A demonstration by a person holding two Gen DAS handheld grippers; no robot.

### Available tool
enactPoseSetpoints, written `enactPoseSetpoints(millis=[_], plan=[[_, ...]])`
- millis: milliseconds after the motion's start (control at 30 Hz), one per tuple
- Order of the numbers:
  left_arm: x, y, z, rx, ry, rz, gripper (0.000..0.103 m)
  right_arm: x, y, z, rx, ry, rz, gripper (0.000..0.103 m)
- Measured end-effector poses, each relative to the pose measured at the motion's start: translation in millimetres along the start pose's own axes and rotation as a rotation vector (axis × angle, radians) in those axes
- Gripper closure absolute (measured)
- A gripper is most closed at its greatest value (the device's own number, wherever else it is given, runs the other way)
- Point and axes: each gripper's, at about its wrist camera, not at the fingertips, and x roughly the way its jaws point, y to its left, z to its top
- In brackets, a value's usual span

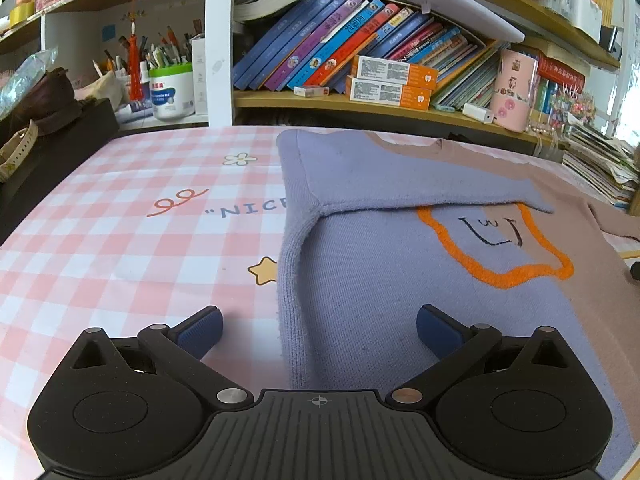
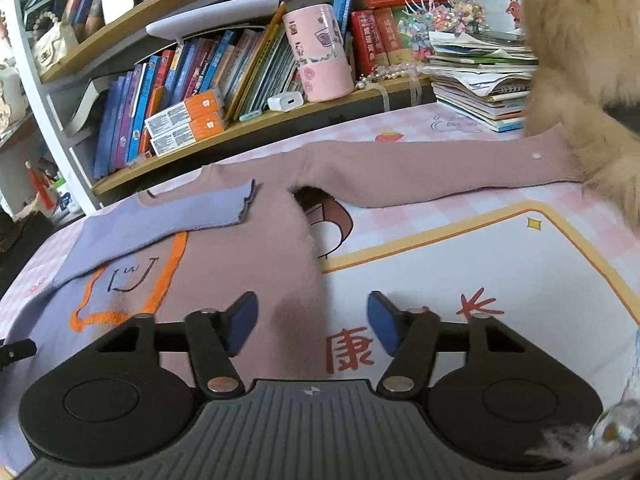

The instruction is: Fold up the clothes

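A two-tone sweater, lilac on one half (image 1: 384, 280) and dusty pink on the other (image 2: 248, 248), lies flat on the checked tablecloth (image 1: 120, 240), with an orange outline and a small face on its chest. Its lilac sleeve (image 1: 400, 172) is folded across the chest. Its pink sleeve (image 2: 420, 176) stretches out to the right. My left gripper (image 1: 320, 332) is open and empty, hovering over the sweater's left edge. My right gripper (image 2: 312, 322) is open and empty over the sweater's right side edge.
Shelves of books (image 1: 340, 48) run behind the table. A pink cup (image 2: 318, 52) and a stack of papers (image 2: 480, 76) stand at the back right. An orange furry cat (image 2: 592, 80) sits on the pink sleeve's cuff end. Dark objects (image 1: 44, 104) stand at the left.
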Motion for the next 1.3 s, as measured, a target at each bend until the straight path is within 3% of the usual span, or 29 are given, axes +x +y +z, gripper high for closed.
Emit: enactPoseSetpoints(millis=[100, 300, 333, 433, 500, 533, 600, 667, 800, 1133, 1300], plan=[[-1, 0, 0, -0.006, -0.002, -0.001, 0.000, -1, 2, -1, 0.024, 0.017, 0.031, 0.067], [-16, 8, -10, -0.004, -0.003, -0.036, 0.002, -8, 10, -8, -0.015, 0.031, 0.028, 0.074], [-20, 10, -12, -0.003, -0.007, -0.039, 0.007, -8, 12, -9, -0.028, 0.031, 0.024, 0.074], [-28, 11, -14, 0.014, -0.010, -0.015, 0.032, -8, 18, -10, -0.057, 0.032, 0.010, 0.074], [-33, 17, -12, -0.013, 0.004, -0.059, 0.060, -6, 24, -11, -0.079, 0.035, 0.011, 0.074], [-35, 20, -12, -0.042, 0.016, -0.106, 0.078, -5, 26, -12, -0.090, 0.036, 0.013, 0.074], [-37, 28, -12, -0.094, 0.036, -0.186, 0.087, -3, 34, -14, -0.130, 0.036, 0.005, 0.074], [-38, 31, -15, -0.104, 0.025, -0.183, 0.098, -2, 41, -16, -0.162, 0.036, -0.002, 0.074], [-39, 51, -19, -0.183, 0.008, -0.184, 0.098, 0, 47, -16, -0.173, 0.047, 0.030, 0.074], [-45, 81, -21, -0.219, 0.001, -0.147, 0.096, 10, 71, -18, -0.225, 0.046, 0.094, 0.074], [-59, 84, -17, -0.207, -0.059, -0.076, 0.091, 13, 79, -21, -0.253, 0.041, 0.103, 0.074]])
